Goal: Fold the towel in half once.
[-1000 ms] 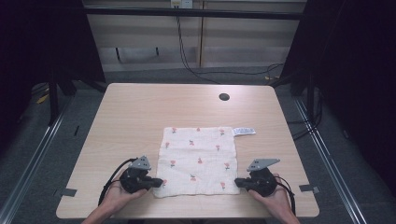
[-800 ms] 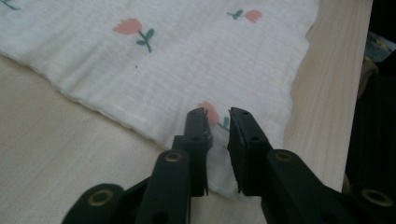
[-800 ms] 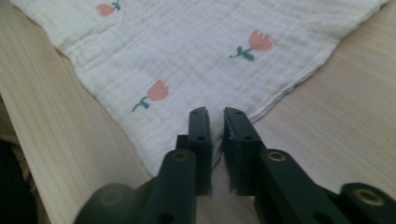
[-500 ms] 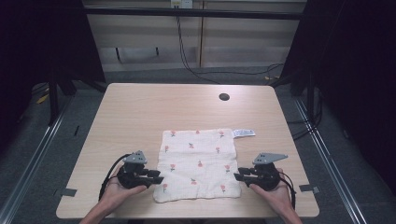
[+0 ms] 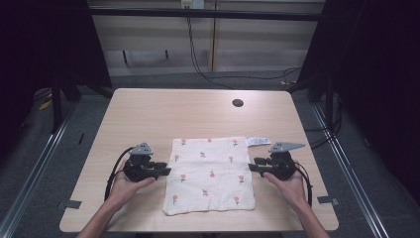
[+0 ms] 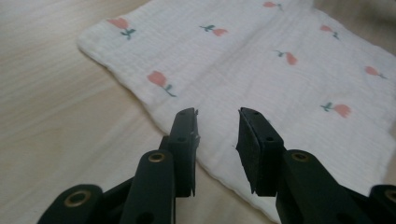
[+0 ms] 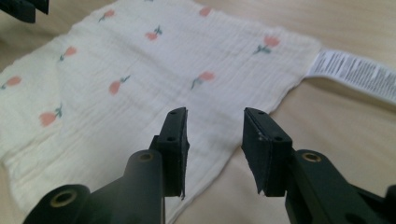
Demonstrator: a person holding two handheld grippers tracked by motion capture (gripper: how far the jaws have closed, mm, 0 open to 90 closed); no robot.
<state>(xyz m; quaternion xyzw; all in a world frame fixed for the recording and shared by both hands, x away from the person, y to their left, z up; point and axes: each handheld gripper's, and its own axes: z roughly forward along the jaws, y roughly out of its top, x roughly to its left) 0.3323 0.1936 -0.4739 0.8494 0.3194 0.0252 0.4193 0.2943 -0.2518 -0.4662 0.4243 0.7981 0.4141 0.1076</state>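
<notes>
On the table's near half | floral cloth (image 5: 210, 173) lay flat, released | left hand-held gripper (image 5: 162, 171) and right hand-held gripper (image 5: 252, 167) had just opened, jaws part-open and empty, drawn back from its edges.

The cloth (image 5: 210, 174) is laid flat on the surface (image 5: 148, 114), toward its near edge and about midway between its sides. The label (image 5: 258, 141) is attached at the cloth's far right corner and rests on the surface. The left gripper (image 5: 163, 171) is placed just beside the cloth's left edge, the right gripper (image 5: 251, 167) just beside its right edge. A round hole (image 5: 237, 103) is set behind the cloth, near the far edge.
</notes>
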